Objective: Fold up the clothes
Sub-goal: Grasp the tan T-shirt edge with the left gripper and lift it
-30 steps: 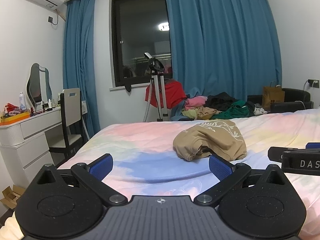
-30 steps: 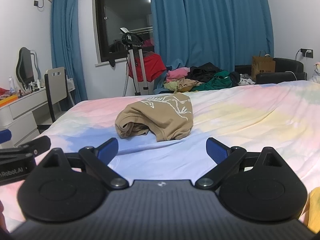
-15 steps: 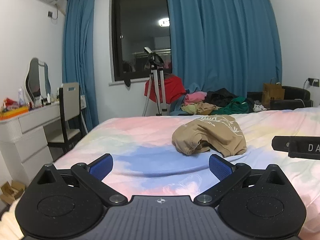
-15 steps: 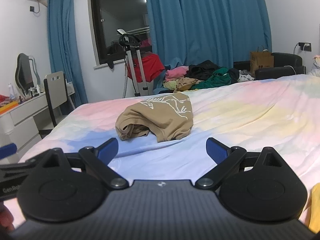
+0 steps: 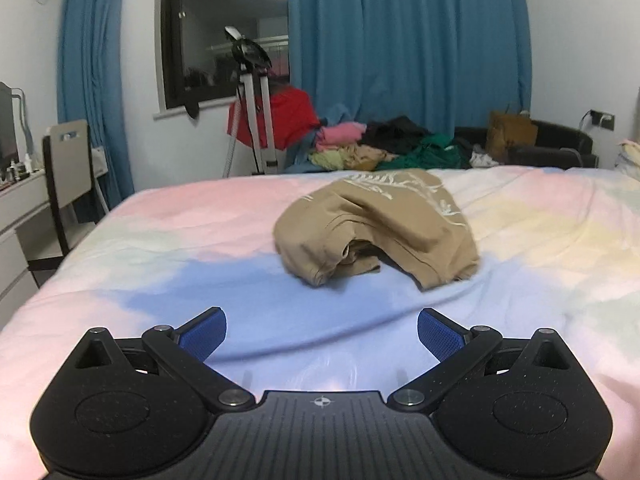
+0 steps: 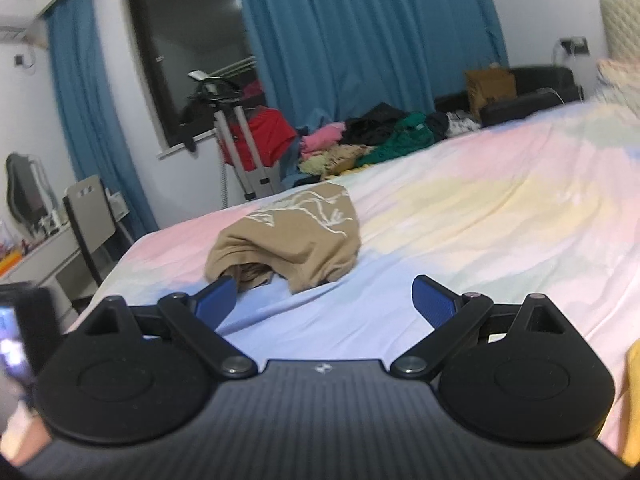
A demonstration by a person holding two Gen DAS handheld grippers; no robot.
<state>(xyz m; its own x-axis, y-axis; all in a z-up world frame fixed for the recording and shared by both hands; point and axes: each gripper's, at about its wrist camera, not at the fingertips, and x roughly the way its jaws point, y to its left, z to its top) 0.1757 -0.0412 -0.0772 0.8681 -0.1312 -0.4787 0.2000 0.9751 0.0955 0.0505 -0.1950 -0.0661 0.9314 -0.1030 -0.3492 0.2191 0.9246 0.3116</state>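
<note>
Now that both grippers have advanced toward the crumpled tan shirt (image 5: pixel 376 226) on the bed (image 5: pixel 540 240), it looms larger — left gripper (image 5: pixel 322 330) and right gripper (image 6: pixel 324 300) both spread wide, empty, short of contact. Grasping appears imminent.

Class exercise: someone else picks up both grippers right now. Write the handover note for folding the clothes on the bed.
Left gripper: open, empty, above the bedsheet, short of the garment.
Right gripper: open, empty, tilted, its left fingertip close to the garment's near edge.
Tan T-shirt: crumpled in a heap mid-bed, white print on top.
Done: nothing folded yet.
Left: grasp the shirt, spread it flat, fold it. More clothes are piled beyond the far edge of the bed.
</note>
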